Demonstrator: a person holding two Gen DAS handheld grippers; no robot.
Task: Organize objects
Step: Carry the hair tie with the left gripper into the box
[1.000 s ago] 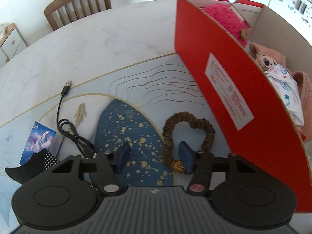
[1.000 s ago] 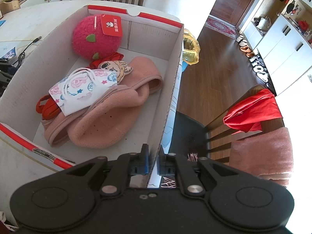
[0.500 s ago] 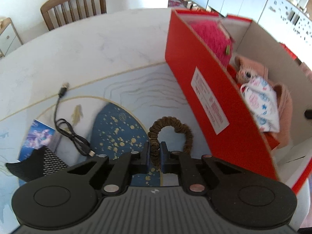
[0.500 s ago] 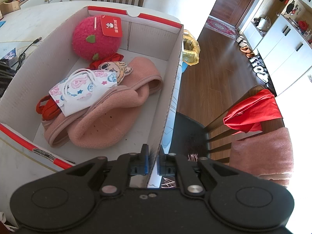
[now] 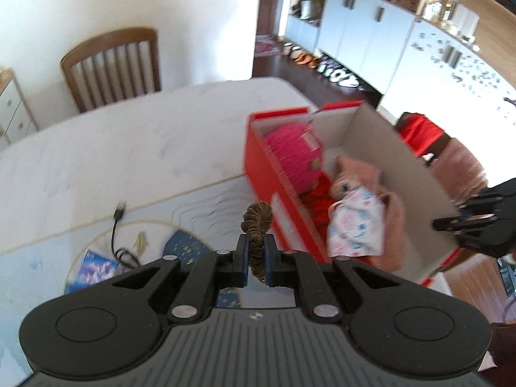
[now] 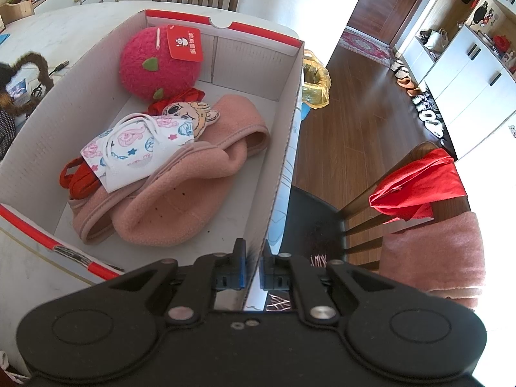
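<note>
Left gripper clenched on a brown ruffled fabric hair scrunchie, pinched edge-on between the blue pads and lifted clear of the white marble-patterned round table; seen from the right wrist view as a brown loop hanging in the air outside the left wall of the box. Right gripper clamped on the near right wall of the red-and-white cardboard box, one blue pad inside the wall, one outside. Inside the box: a fuzzy pink round plush toy with a red paper tag at the far end, a salmon-pink fleece hat across the middle, a white child's face mask printed with pink and blue figures lying on the hat, a small flat cartoon-face figure just beyond the mask, and a red strap-like item partly under the mask, possibly a ribbon or a bag handle, too covered to tell. On the table left of the box in the blurred left wrist view: a black USB cable, a small blue picture card, and a dark blue gold-speckled patch on the table mat. Wooden slat-back chair at the far side of the table. Second wooden chair draped with a red cloth to the right of the box, over the dark wood floor.
</note>
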